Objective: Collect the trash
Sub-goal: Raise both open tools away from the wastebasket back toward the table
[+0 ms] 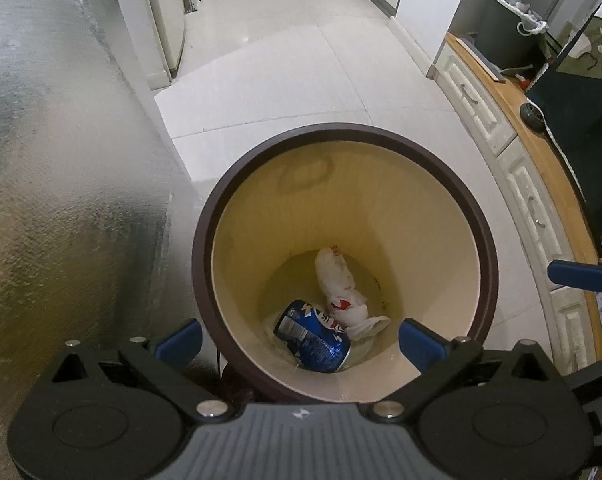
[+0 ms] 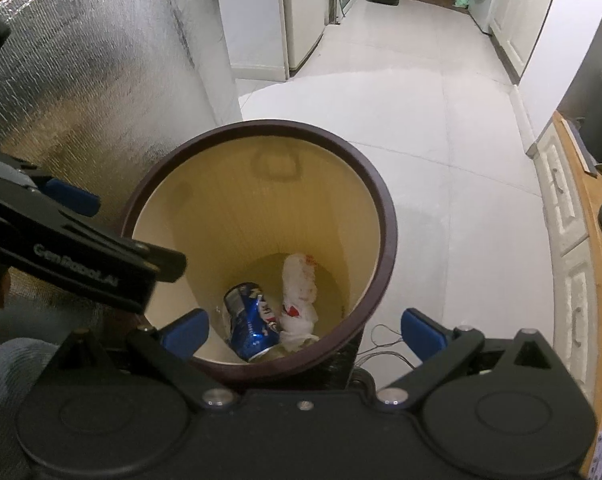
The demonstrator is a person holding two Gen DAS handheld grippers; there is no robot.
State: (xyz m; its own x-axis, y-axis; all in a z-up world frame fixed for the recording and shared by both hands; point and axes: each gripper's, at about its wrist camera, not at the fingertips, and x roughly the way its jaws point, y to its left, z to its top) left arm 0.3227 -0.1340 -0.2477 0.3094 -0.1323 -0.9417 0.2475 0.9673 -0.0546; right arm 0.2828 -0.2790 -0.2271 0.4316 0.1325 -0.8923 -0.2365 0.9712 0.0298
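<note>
A round bin with a brown rim (image 1: pixel 205 240) and a cream inside stands on the floor below both grippers. At its bottom lie a crushed blue can (image 1: pixel 313 340) and a crumpled white wrapper (image 1: pixel 337 280). My left gripper (image 1: pixel 300 343) hangs over the bin's near edge, open wide, with nothing between its fingers. My right gripper (image 2: pixel 304 335) is also open and empty above the bin rim (image 2: pixel 389 240), with the can (image 2: pixel 251 326) and the wrapper (image 2: pixel 299 300) far below. A blue pad (image 2: pixel 71 198) of the left gripper shows at the left of the right wrist view.
A silver foil-covered surface (image 1: pixel 61 160) rises close on the left of the bin. White drawers (image 1: pixel 481 108) under a wooden counter (image 1: pixel 541 152) with clutter run along the right. White floor tiles (image 1: pixel 301 60) stretch ahead. Thin wires (image 2: pixel 385 344) lie beside the bin.
</note>
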